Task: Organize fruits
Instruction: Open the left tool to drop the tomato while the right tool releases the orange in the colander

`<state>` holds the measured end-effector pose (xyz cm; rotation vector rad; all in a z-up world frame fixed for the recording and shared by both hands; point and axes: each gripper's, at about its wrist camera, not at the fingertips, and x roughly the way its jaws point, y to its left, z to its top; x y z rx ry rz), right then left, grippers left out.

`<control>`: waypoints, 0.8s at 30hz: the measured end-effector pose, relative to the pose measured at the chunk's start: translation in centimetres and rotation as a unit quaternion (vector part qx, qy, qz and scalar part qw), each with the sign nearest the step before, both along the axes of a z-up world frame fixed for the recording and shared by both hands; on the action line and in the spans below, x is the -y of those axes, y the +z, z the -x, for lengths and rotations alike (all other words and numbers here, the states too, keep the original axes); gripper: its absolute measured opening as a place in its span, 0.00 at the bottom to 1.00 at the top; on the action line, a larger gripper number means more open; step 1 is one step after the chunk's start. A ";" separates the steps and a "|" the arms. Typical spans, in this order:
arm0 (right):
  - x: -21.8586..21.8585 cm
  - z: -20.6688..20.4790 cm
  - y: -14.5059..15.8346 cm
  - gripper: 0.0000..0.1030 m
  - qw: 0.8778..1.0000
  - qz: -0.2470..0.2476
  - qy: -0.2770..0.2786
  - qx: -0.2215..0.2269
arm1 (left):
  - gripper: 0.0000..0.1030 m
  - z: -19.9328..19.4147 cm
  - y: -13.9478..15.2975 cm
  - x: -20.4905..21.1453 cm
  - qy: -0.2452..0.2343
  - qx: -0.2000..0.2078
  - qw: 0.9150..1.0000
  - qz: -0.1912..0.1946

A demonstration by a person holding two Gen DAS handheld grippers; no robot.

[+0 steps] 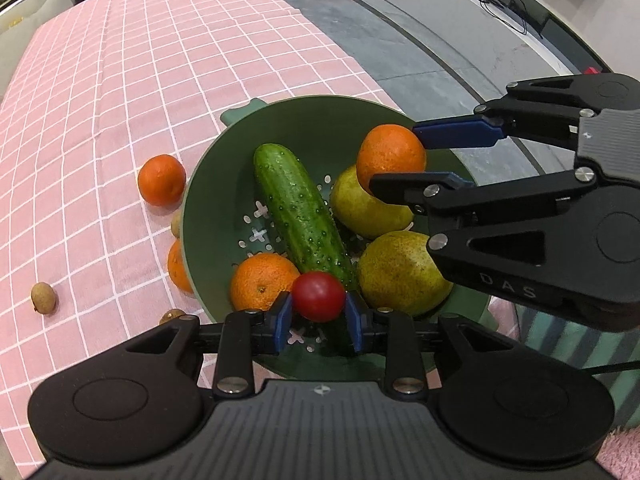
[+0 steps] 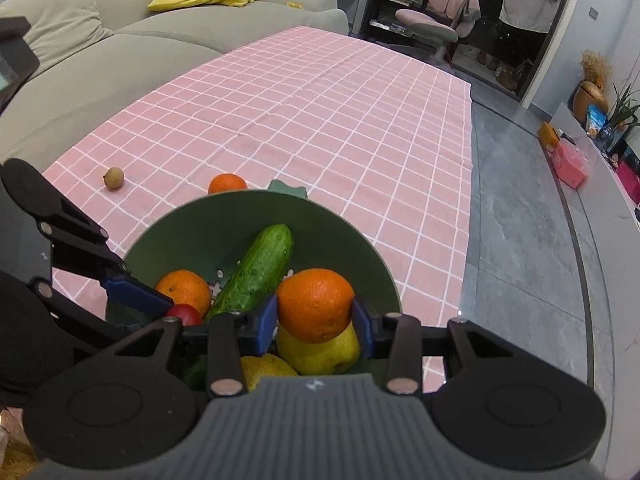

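Observation:
A green colander bowl (image 1: 208, 184) stands on the pink checked cloth and holds a cucumber (image 1: 298, 208), an orange (image 1: 262, 280) and two yellow-green pears (image 1: 400, 272). My left gripper (image 1: 319, 314) is shut on a red tomato (image 1: 319, 296) just above the bowl's near side. My right gripper (image 2: 315, 322) is shut on an orange (image 2: 315, 304) above a pear (image 2: 320, 354) in the bowl (image 2: 360, 248); it shows at the right of the left wrist view (image 1: 404, 156).
Outside the bowl, two oranges (image 1: 162, 179) (image 1: 178, 266) and small brown longans (image 1: 43, 297) lie on the cloth to its left. The table's grey bare edge (image 2: 520, 240) runs along the right. A sofa (image 2: 120, 40) stands behind the table.

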<state>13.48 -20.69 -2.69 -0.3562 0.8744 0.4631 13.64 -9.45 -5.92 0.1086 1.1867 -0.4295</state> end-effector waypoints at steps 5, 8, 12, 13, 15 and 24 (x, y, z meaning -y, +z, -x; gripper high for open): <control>-0.6 0.1 0.4 0.37 1.000 -0.004 0.009 0.006 | 0.39 0.0 0.0 -0.6 0.004 -0.011 1.000 -0.006; -0.8 0.0 0.3 0.37 1.000 -0.008 0.008 0.003 | 0.41 0.0 0.0 -1.0 0.008 -0.011 1.000 -0.002; -1.1 -0.2 0.3 0.37 1.000 -0.015 0.008 -0.003 | 0.42 0.1 0.1 -1.4 0.012 -0.011 1.000 0.010; -1.1 -0.2 0.3 0.37 1.000 -0.017 0.008 -0.005 | 0.43 0.1 0.2 -1.6 0.013 -0.011 1.000 0.013; -1.2 -0.3 0.3 0.37 1.000 -0.019 0.010 -0.007 | 0.47 0.1 0.5 -1.9 0.018 -0.009 1.000 0.018; -1.2 -2.0 -0.1 0.37 0.999 -0.038 -0.012 -0.027 | 0.51 -0.2 2.8 -5.0 0.067 0.022 0.996 0.045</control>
